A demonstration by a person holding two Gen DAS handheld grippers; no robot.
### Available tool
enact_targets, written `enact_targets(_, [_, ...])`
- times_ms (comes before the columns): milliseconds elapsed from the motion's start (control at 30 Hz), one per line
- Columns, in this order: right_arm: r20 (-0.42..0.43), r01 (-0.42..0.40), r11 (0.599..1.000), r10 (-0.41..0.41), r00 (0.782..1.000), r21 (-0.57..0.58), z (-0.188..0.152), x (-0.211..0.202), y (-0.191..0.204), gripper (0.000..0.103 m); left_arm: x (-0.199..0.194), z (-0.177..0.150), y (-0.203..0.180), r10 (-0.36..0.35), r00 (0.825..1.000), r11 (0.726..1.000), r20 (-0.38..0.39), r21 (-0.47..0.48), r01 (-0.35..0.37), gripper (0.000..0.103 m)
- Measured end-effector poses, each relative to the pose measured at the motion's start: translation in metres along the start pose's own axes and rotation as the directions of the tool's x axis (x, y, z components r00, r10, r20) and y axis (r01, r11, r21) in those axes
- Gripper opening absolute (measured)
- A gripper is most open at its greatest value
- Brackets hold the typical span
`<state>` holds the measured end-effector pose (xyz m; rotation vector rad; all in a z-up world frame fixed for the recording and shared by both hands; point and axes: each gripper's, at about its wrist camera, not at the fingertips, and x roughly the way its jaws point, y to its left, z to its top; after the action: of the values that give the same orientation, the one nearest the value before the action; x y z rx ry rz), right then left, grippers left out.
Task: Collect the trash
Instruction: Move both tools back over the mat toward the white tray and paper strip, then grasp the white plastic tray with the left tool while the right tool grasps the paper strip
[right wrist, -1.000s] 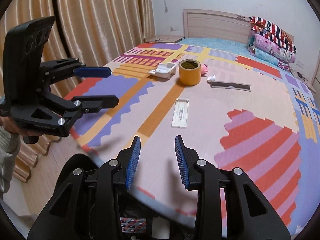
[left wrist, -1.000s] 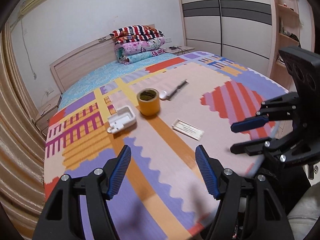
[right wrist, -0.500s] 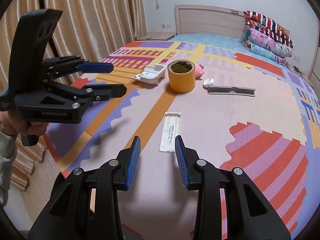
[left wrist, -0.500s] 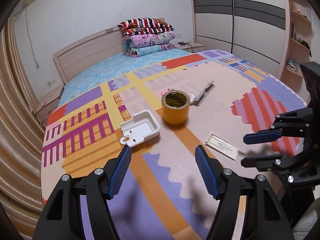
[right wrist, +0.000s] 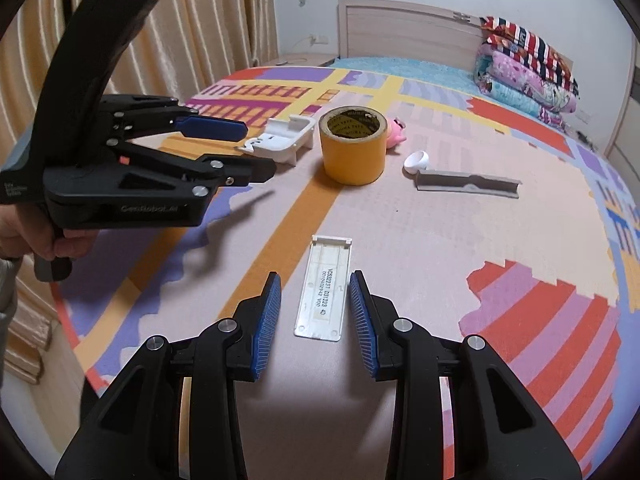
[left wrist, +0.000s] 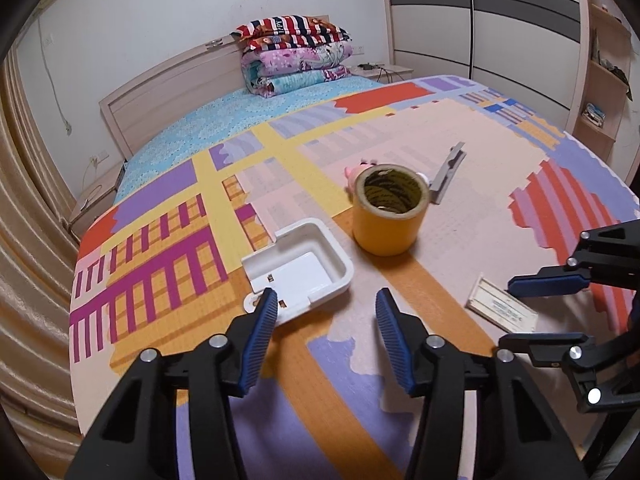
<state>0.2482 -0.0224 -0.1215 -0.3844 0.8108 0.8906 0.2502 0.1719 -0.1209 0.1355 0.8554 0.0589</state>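
Right hand-held gripper (right wrist: 315,312) is hovering spread, straddling the flat cover (right wrist: 326,286) lying on the bed (right wrist: 460,248). Left hand-held gripper (left wrist: 325,320), spread, is nearing the tray (left wrist: 298,270). Advice: lower squarely, pinch the cover's long edges.

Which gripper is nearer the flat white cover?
Right. The right gripper brackets the flat white cover, open. The left gripper is over by the white tray.

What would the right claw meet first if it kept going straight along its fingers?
Most likely the flat white plastic cover, which lies lengthwise between the open right claw fingers. Height above it is unclear.
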Motion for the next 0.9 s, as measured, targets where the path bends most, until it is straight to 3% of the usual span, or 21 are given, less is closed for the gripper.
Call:
enact_targets(133, [0.007, 0.05, 0.998, -0.049, 0.999, -0.042, -0.003, -0.001, 0.008, 0.034, 0.009, 0.002, 0.001, -0.01, 1.0, 1.0, -0.014, -0.001, 0.01, 0.037])
enact_targets(400, [0.02, 0.046, 0.998, -0.045, 0.999, -0.044, -0.005, -0.003, 0.009, 0.024, 0.007, 0.001, -0.003, -0.02, 1.0, 1.0, -0.013, 0.016, 0.02, 0.006])
enact_targets(900, [0.096, 0.019, 0.998, -0.014, 0.995, -0.053, -0.006, -0.033, 0.011, 0.023, -0.042, -0.006, -0.023, -0.02, 0.997, 1.0, 0.073, 0.02, 0.019, 0.004])
